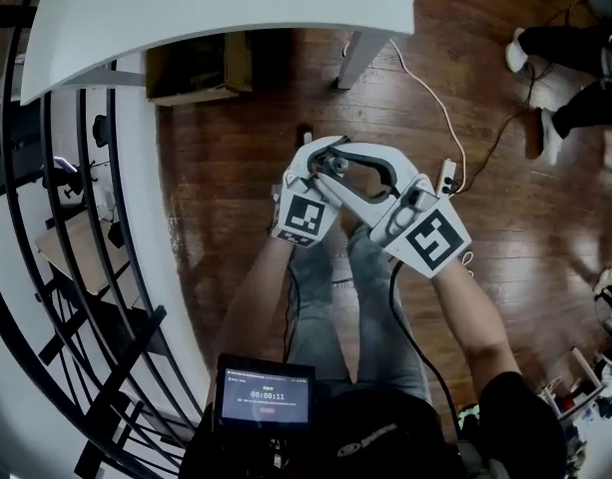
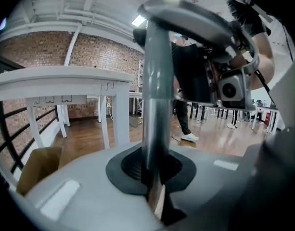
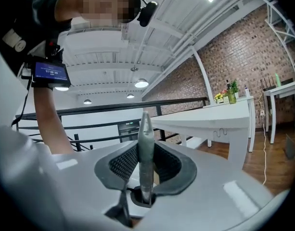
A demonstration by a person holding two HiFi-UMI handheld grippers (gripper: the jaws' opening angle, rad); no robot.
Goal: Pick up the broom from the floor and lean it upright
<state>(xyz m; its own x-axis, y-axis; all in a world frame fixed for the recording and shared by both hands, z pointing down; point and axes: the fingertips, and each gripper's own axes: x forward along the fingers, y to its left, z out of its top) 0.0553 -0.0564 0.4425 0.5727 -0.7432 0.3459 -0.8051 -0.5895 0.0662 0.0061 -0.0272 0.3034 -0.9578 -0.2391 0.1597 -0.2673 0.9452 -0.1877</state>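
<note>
In the head view both grippers meet over the wood floor on the broom's grey handle (image 1: pixel 373 160), which ends in a curved loop. My left gripper (image 1: pixel 320 160) is shut on the handle; in the left gripper view the grey pole (image 2: pixel 157 95) stands upright between the dark pads of that gripper (image 2: pixel 154 177). My right gripper (image 1: pixel 347 190) is shut on the same handle from the right. In the right gripper view a thin tapered grey end (image 3: pixel 146 143) sits pinched between the pads of that gripper (image 3: pixel 145 177). The broom's head is hidden.
A white table (image 1: pixel 236 8) stands ahead with a cardboard box (image 1: pixel 196 68) beneath it. A black railing (image 1: pixel 76 267) runs along the left. A white cable and power strip (image 1: pixel 447 176) lie on the floor at right. Another person's feet (image 1: pixel 555 58) are at upper right.
</note>
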